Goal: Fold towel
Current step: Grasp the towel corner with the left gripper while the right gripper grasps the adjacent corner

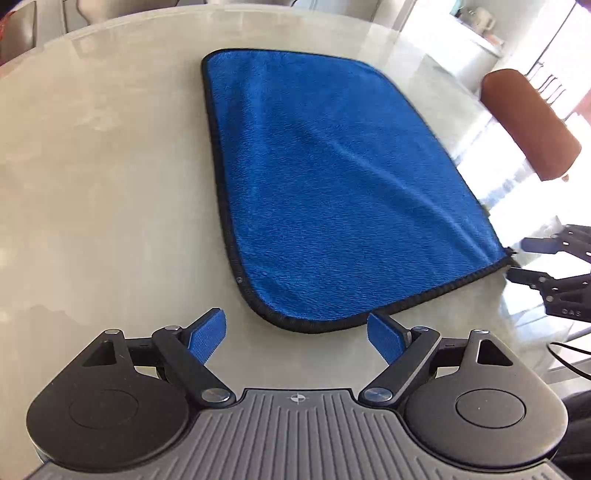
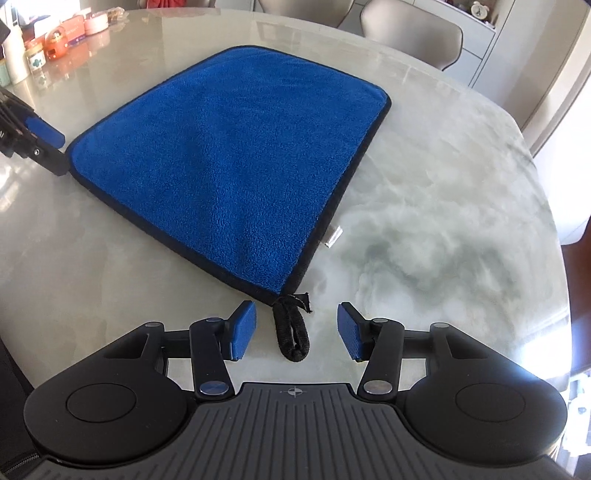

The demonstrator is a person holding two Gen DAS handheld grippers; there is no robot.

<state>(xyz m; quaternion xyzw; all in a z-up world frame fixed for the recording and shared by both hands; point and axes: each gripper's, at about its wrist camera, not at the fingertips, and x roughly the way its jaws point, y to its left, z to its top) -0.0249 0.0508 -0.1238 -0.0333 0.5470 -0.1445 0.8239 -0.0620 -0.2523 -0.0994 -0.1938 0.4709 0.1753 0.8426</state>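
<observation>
A blue towel [image 1: 332,184] with a black hem lies flat on the marble table [image 1: 110,184]. My left gripper [image 1: 295,338] stands open just short of the towel's near rounded corner, its blue pads [image 1: 208,334] touching nothing. At the right edge of that view my right gripper [image 1: 521,260] sits at the towel's other near corner. In the right wrist view the towel [image 2: 229,155] ends in a black hanging loop [image 2: 291,343]. That loop lies between the pads of my open right gripper [image 2: 295,325], untouched. My left gripper [image 2: 55,151] shows at the far left corner.
A white label [image 2: 332,234] sticks out of the towel's right hem. Jars and boxes [image 2: 55,40] crowd the table's far left. A brown chair [image 1: 528,122] and a beige chair [image 2: 413,33] stand beyond the table's rim.
</observation>
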